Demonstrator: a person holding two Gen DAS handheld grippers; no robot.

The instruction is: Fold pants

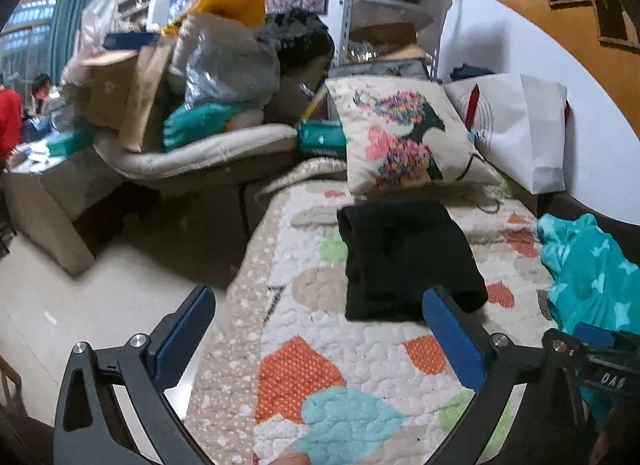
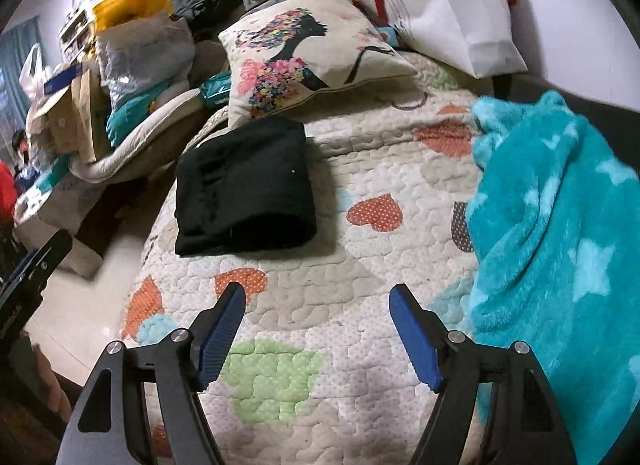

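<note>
Black pants (image 2: 244, 189) lie folded into a compact bundle on the quilted bed (image 2: 360, 265), just below a patterned pillow (image 2: 308, 49). Folding looks finished. Both the left hand-held gripper (image 1: 320, 341) and right hand-held gripper (image 2: 318, 329) hover spread and empty; a teal blanket (image 2: 560, 245) lies beside.

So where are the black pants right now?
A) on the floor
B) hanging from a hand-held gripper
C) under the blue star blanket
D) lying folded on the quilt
D: the black pants lie folded on the quilt, in front of the pillow, with neither hand-held gripper touching them.
</note>
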